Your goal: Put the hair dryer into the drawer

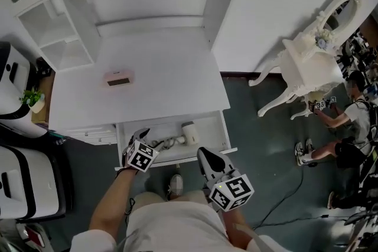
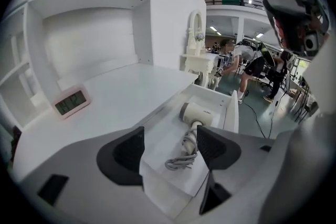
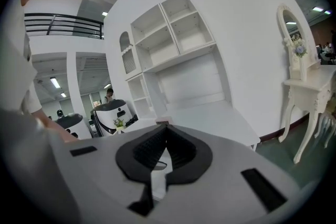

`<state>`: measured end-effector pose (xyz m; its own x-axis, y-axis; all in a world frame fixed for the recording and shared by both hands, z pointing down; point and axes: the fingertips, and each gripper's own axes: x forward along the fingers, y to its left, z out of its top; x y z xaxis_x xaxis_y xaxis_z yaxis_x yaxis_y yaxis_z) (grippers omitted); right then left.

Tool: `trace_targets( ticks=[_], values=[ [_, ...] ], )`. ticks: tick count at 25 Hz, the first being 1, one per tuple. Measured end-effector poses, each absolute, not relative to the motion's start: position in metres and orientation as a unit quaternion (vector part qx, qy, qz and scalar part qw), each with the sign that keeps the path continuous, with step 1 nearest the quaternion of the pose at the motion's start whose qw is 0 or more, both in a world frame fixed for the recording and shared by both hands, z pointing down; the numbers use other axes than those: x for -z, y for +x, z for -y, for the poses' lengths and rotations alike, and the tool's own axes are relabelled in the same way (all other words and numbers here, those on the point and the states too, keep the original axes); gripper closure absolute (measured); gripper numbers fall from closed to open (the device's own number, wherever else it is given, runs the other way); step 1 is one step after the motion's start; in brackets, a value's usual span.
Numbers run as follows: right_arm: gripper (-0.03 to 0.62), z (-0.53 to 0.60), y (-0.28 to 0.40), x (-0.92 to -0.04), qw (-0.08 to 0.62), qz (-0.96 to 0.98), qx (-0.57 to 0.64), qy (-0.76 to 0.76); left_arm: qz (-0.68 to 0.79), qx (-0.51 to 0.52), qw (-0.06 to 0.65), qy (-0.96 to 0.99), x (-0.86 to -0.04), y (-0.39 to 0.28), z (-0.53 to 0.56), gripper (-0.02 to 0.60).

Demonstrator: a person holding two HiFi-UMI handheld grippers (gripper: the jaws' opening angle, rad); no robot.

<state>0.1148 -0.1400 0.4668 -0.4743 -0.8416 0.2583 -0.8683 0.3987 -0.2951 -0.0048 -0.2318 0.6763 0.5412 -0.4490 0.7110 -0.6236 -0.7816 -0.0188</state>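
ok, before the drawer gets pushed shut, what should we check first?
1. Hair dryer lies inside the drawer: ok.
2. Cord is bunched on the drawer floor, none over the rim: ok in the left gripper view.
3. Left gripper has let go, jaws apart with nothing pressed between them: ok.
4. Right gripper is free, jaws together and empty: ok.
5. Left gripper is clear of the drawer's path: cannot tell. In the head view it overlaps the front edge.
6. Clock on the desktop sits well back from the drawer: ok.
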Motion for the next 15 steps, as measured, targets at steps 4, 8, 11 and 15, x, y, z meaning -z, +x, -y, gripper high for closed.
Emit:
trace_targets(
  ticks=[4,8,11,15],
  values=[
    [0.585,0.141,0.094,-0.457,0.036,0.848,-0.186,0.496,0.328,-0.342,0.128,0.871,-0.661,-0.026,0.226,0.272],
    [0.585,0.142,0.076,-0.446,0.038,0.857,-0.175,0.484,0.366,-0.317,0.135,0.864,-0.644,-0.056,0.224,0.343],
    [0.585,0.142,0.065,-0.44,0.038,0.861,-0.169,0.478,0.402,-0.289,0.136,0.858,-0.627,-0.08,0.226,0.404],
    [0.585,0.142,0.052,-0.434,0.037,0.866,-0.163,0.472,0.446,-0.246,0.133,0.85,-0.597,-0.109,0.229,0.474]
  ],
)
